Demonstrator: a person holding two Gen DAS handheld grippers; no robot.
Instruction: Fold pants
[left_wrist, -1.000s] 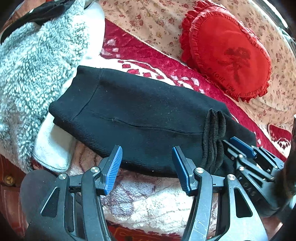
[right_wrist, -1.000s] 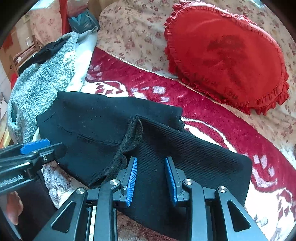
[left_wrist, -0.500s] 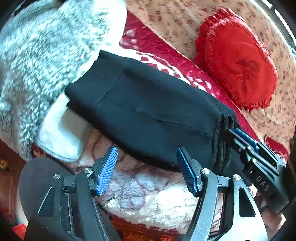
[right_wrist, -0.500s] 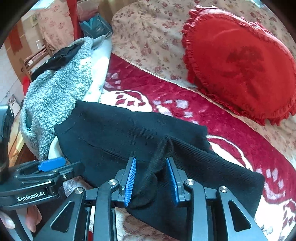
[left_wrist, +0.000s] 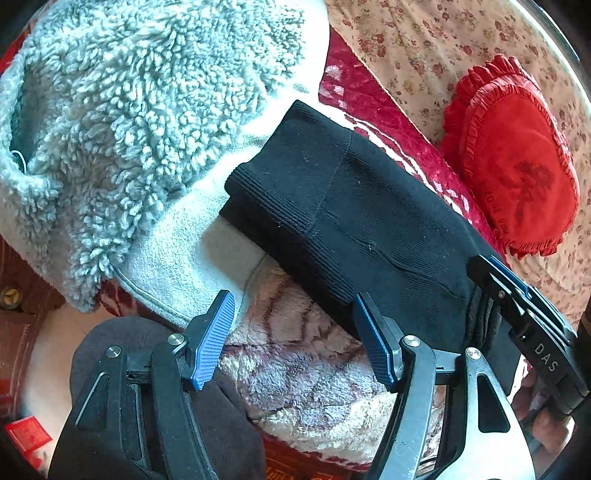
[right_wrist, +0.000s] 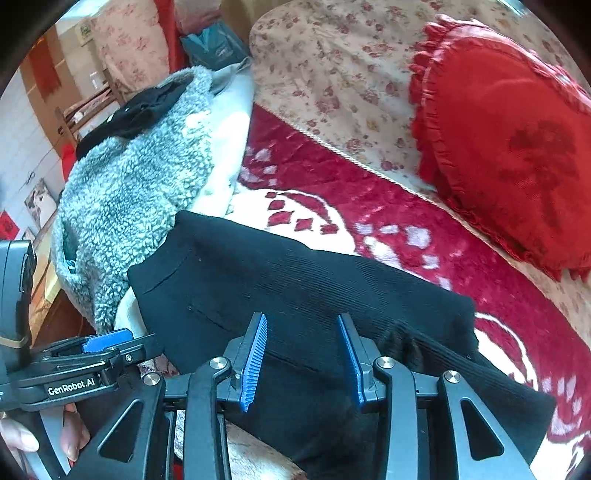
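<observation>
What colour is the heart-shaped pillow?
Red, with a ruffled edge: the heart-shaped pillow shows best in the right wrist view.

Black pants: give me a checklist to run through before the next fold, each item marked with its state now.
1. Left gripper free of cloth: ok, it is open with nothing between its blue pads.
2. Right gripper free of cloth: ok, it is opening over the pants and its pads press nothing.
3. Pants folded over: ok, a doubled layer shows.
4. Pants flat: not ok, bunched cuffs beside the right gripper.
5. Room to fold: not ok, the fleece blanket touches one end.
</observation>
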